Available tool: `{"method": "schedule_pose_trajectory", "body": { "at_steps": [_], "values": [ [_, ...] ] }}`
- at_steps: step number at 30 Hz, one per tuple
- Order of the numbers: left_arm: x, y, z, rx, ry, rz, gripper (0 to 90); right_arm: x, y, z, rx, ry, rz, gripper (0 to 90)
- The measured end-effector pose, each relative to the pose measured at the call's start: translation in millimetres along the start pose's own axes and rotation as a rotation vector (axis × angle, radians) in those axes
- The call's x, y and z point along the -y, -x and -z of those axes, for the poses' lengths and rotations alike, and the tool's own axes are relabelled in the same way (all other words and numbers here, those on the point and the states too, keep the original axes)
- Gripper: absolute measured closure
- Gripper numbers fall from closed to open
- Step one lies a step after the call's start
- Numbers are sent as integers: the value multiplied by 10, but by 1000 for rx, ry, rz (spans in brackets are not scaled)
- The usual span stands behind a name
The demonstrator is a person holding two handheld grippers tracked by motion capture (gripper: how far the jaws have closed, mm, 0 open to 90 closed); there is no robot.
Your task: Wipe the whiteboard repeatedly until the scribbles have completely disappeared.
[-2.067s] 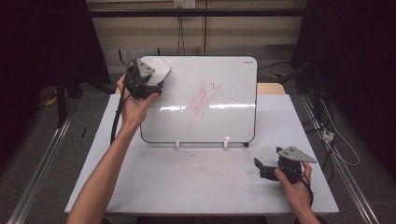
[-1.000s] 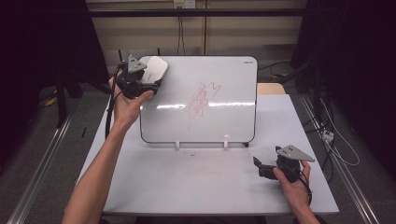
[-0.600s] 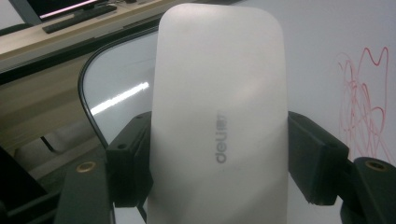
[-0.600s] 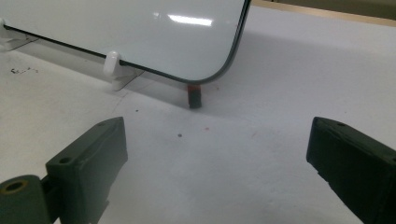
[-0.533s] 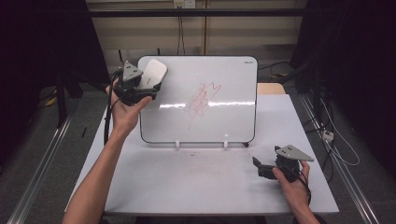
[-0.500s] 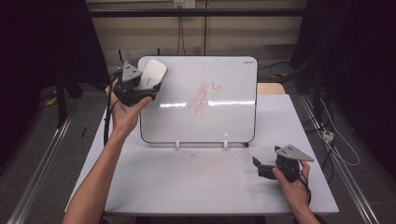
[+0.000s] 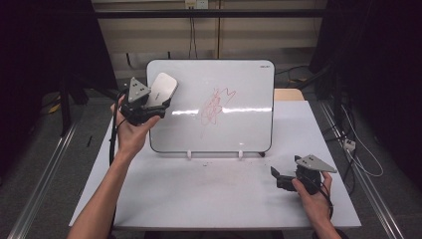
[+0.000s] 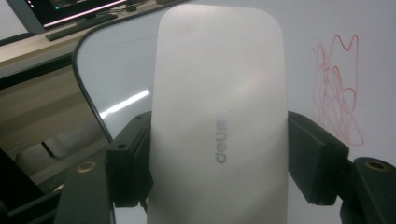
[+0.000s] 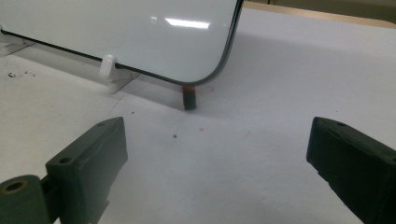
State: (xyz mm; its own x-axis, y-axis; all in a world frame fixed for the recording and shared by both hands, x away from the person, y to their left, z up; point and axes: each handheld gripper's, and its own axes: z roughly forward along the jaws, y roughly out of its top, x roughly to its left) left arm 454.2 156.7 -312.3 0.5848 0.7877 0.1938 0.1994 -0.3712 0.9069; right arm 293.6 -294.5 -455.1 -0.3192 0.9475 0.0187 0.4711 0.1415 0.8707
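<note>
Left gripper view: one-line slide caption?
Left gripper clamps a white whiteboard eraser before the whiteboard, red scribble alongside.

High view: set above the near edge, facing forward and down over the whole table (image 7: 209, 199) and propped whiteboard (image 7: 219, 104). Left gripper view: very close on the board's upper corner (image 8: 112, 60) (red scribble (image 8: 338, 98) shared with the high view (image 7: 215, 104)). Right gripper view: low over the tabletop (image 9: 224, 158), facing the board's lower corner (image 9: 205, 70).
</note>
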Motion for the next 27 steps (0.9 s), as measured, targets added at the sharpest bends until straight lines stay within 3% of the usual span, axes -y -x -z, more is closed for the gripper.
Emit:
{"method": "schedule_pose_trajectory", "body": {
  "at_steps": [6,20,27],
  "values": [
    [32,126,-36,30,-13,-30,310,-2,-29,-20,-8,-8,5,53],
    [12,472,-199,50,-15,-100,310,19,2,36,-9,1,2,51],
    [-63,582,-269,66,-3,-107,311,16,-8,24,-12,-3,6,51]
  ]
}}
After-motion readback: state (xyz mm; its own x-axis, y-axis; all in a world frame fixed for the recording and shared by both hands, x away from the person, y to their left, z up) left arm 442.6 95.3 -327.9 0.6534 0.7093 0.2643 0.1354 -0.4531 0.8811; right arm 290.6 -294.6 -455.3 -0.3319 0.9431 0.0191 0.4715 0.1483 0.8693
